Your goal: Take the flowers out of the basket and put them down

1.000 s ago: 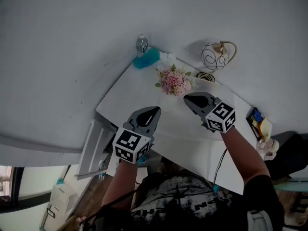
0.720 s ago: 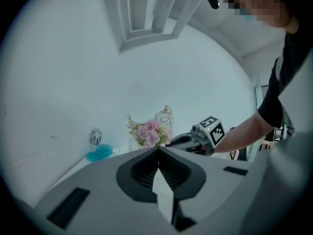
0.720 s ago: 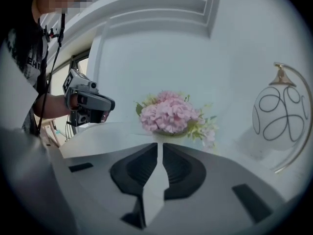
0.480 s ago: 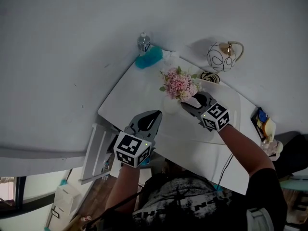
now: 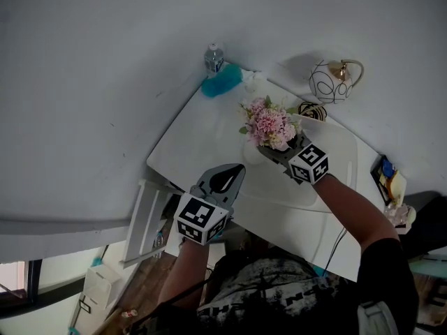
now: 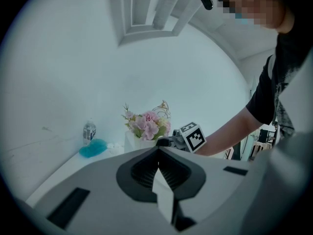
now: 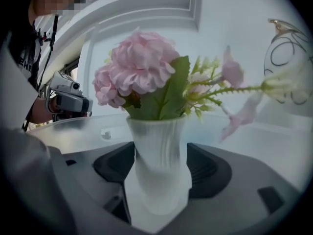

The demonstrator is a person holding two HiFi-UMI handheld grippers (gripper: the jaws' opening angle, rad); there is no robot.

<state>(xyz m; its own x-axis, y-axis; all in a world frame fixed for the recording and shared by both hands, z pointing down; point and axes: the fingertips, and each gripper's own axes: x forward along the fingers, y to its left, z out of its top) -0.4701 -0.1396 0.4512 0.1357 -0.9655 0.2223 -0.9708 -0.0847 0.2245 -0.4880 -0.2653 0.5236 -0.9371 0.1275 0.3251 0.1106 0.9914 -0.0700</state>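
Note:
Pink flowers (image 5: 269, 125) (image 7: 142, 67) (image 6: 146, 124) stand upright in a white ribbed vase (image 7: 159, 170) (image 6: 131, 142) at the back of the white table (image 5: 202, 145). No basket shows. My right gripper (image 5: 271, 149) (image 7: 159, 155) has just been opening its jaws and now stands open, one on each side of the vase's lower body, close to it. I cannot see the pads pressing on it. My left gripper (image 5: 234, 169) (image 6: 157, 153) is shut and empty, hovering over the table's near left part, well short of the vase.
A water bottle (image 5: 214, 58) and a blue fluffy cloth (image 5: 222, 84) sit at the table's far corner by the wall. A round white ornament with gold lines (image 5: 332, 81) (image 7: 291, 67) stands right of the flowers. Small items (image 5: 387, 180) lie at the right edge.
The right gripper moved forward and down to the vase and its jaws went from shut to open around it. The left gripper stayed shut and hardly moved.

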